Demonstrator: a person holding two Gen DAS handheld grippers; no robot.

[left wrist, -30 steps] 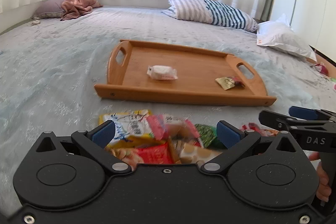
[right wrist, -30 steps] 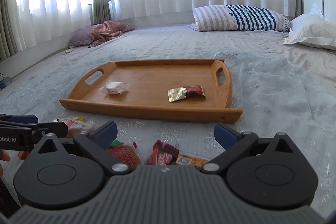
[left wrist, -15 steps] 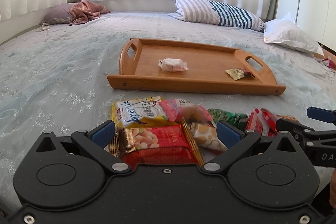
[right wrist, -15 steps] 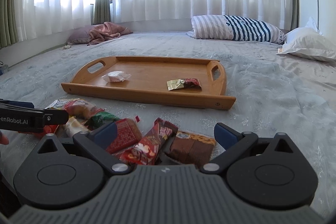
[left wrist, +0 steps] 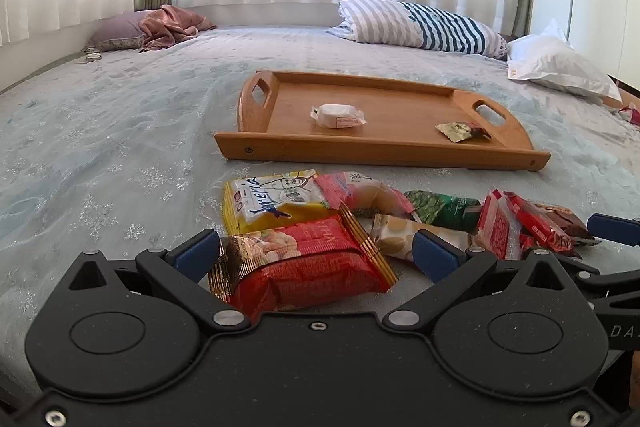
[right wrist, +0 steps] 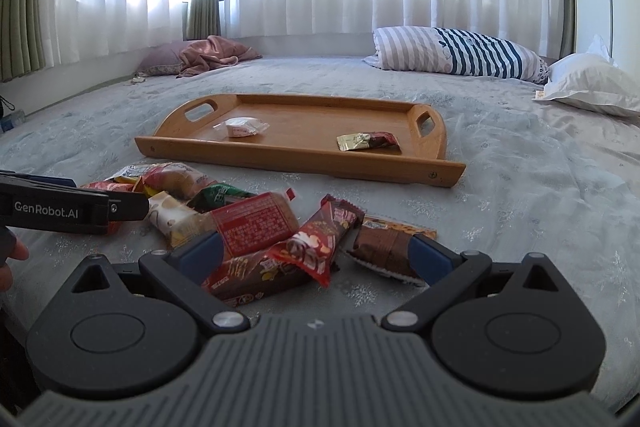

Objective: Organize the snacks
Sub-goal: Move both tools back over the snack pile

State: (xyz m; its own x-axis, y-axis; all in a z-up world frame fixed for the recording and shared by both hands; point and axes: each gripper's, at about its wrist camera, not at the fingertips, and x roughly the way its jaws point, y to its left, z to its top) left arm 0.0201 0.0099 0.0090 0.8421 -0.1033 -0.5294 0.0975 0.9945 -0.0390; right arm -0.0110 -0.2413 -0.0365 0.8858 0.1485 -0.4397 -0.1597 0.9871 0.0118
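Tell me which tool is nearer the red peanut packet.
Left. The left tool brackets the red peanut packet between its open fingers; the right tool sits off to its right, over other snacks.

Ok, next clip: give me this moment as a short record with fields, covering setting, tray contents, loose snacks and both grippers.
setting: bed with a pale patterned cover; striped pillow at the far end
tray: wooden tray on the bed
on tray: white wrapped snack; gold and dark wrapped candy
loose snacks: pile on the bed in front of the tray, including a red packet and a yellow packet
left gripper: open, jaws either side of the red packet
right gripper: open, over the pile
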